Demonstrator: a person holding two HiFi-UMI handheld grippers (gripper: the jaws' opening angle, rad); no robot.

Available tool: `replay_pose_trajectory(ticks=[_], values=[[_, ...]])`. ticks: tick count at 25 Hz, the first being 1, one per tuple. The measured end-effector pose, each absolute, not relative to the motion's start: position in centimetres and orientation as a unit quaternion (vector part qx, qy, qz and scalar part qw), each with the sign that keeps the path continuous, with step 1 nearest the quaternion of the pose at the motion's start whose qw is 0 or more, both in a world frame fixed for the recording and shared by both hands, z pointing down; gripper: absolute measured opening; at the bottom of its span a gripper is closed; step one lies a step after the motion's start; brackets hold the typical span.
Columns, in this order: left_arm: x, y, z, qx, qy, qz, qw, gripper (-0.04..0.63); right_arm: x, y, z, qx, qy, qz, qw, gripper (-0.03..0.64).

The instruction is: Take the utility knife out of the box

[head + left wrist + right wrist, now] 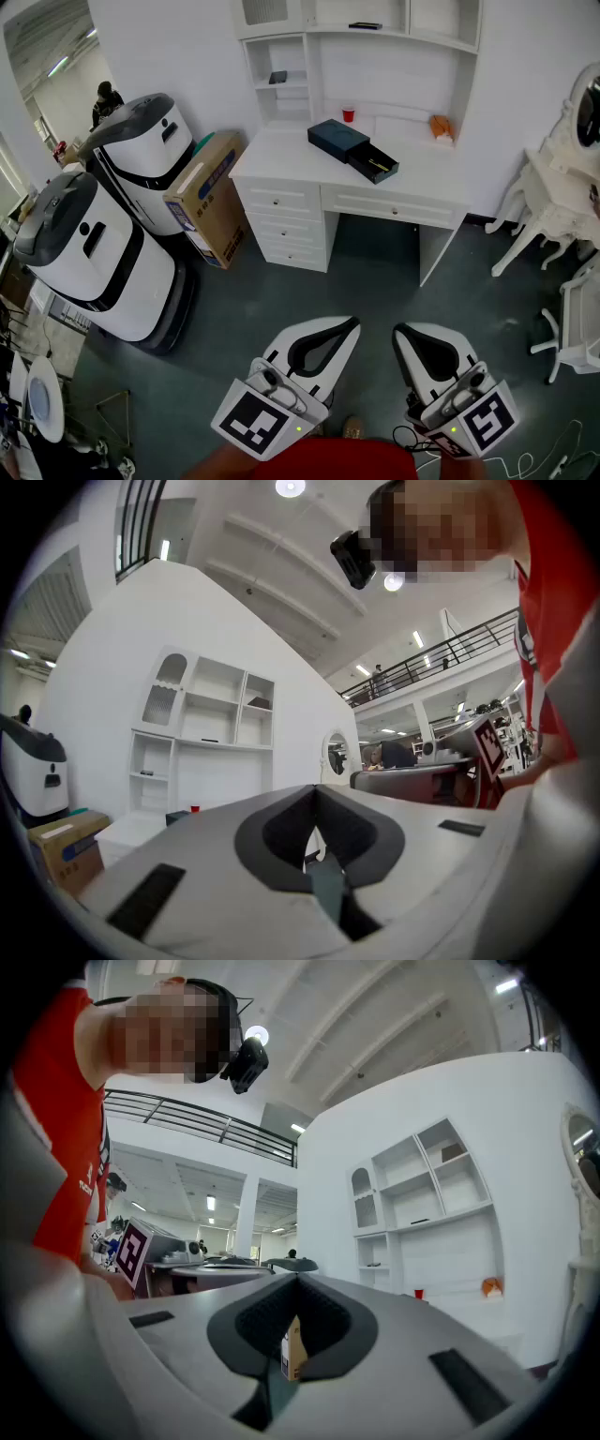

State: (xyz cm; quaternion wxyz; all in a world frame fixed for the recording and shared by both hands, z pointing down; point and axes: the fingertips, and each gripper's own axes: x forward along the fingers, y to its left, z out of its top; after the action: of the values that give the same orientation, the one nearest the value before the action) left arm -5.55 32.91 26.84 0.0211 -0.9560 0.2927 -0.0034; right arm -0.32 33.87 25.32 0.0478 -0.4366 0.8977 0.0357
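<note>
A dark box [337, 138] lies on the white desk [281, 155] far ahead of me, its drawer [373, 164] pulled out towards the right. A thin yellowish thing lies in the drawer, too small to tell apart. My left gripper [355, 322] and right gripper [397, 329] are low in the head view, side by side over the grey floor, well short of the desk. Both are shut with nothing between the jaws. The left gripper view shows its jaws meeting at the tip [316, 787], with the dark box [177, 816] small beyond. The right gripper [298, 1279] points level at the shelves.
Two large white-and-black machines [103, 244] and a cardboard box [211, 197] stand left of the desk. A red cup [349, 114] and an orange thing [441, 127] sit on the desktop. White furniture [553, 206] stands at the right. Grey floor lies between me and the desk.
</note>
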Motion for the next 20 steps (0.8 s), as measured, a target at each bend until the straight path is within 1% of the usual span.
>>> replay_pose_trajectory(ticks=[12,20], values=[[-5.3,33.1,26.8,-0.955,0.295,-0.005,0.026,0.006,-0.1,34.0,25.1,-0.434,0.899,0.038,0.051,0.004],[-4.7,32.5,27.0,-0.952,0.306,-0.007,0.024,0.006,1.1,33.6,25.0,-0.436,0.897,0.026,0.069,0.005]])
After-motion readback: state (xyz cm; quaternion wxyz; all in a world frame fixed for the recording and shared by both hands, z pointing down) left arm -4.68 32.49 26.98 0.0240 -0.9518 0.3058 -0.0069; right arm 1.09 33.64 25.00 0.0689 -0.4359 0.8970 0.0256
